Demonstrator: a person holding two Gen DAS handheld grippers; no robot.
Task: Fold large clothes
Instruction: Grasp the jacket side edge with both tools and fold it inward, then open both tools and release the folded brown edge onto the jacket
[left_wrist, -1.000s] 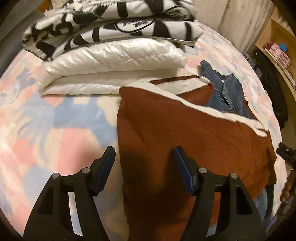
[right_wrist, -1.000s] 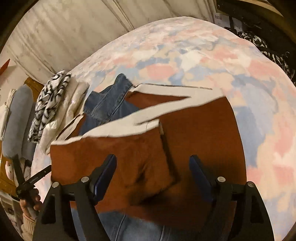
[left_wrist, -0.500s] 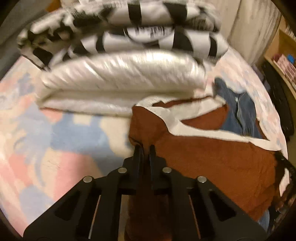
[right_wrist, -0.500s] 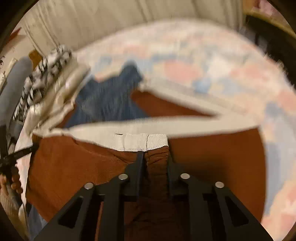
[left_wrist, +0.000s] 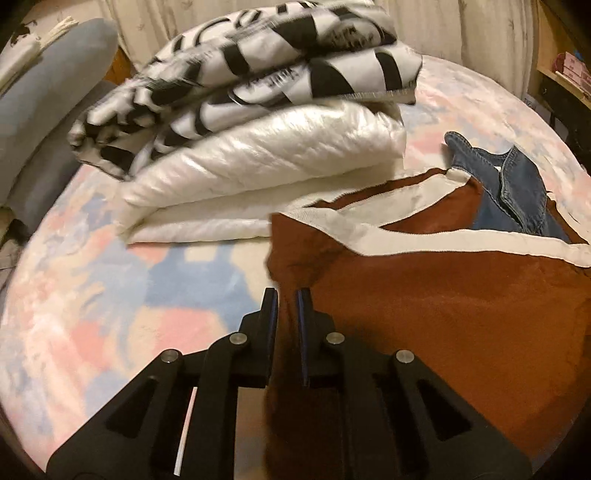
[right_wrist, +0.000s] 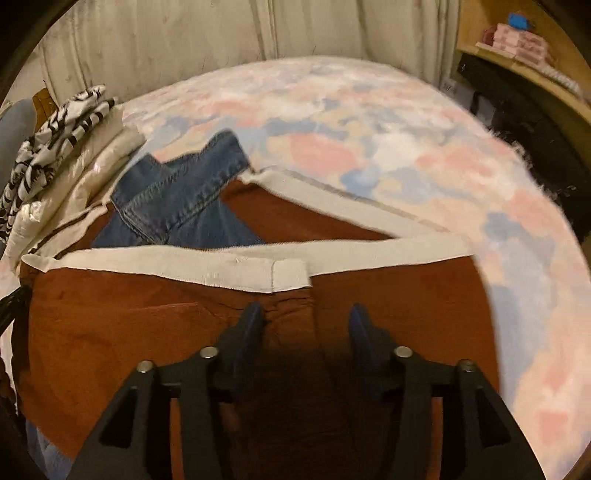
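A rust-brown garment (left_wrist: 424, 295) with a cream ribbed band (left_wrist: 424, 236) lies on the pastel bed cover, over a blue denim piece (left_wrist: 517, 192). My left gripper (left_wrist: 286, 295) is shut on the brown garment's left edge. In the right wrist view the same brown garment (right_wrist: 110, 325) and its cream band (right_wrist: 229, 264) fill the front, with the denim (right_wrist: 177, 203) behind. My right gripper (right_wrist: 304, 317) stands open over the brown cloth just below the band, its jaws apart with a fold of cloth between them.
A folded stack, black-and-white print (left_wrist: 258, 62) on shiny white quilted cloth (left_wrist: 266, 162), lies behind the garment; it also shows in the right wrist view (right_wrist: 55, 147). A grey cushion (left_wrist: 44, 92) is at left. Shelves (right_wrist: 524, 48) stand right of the bed (right_wrist: 369, 122).
Both grippers closed on the brown garment half a second ago. Now the left stays shut on its edge and the right has opened again. The cloth is bunched up near the left gripper.
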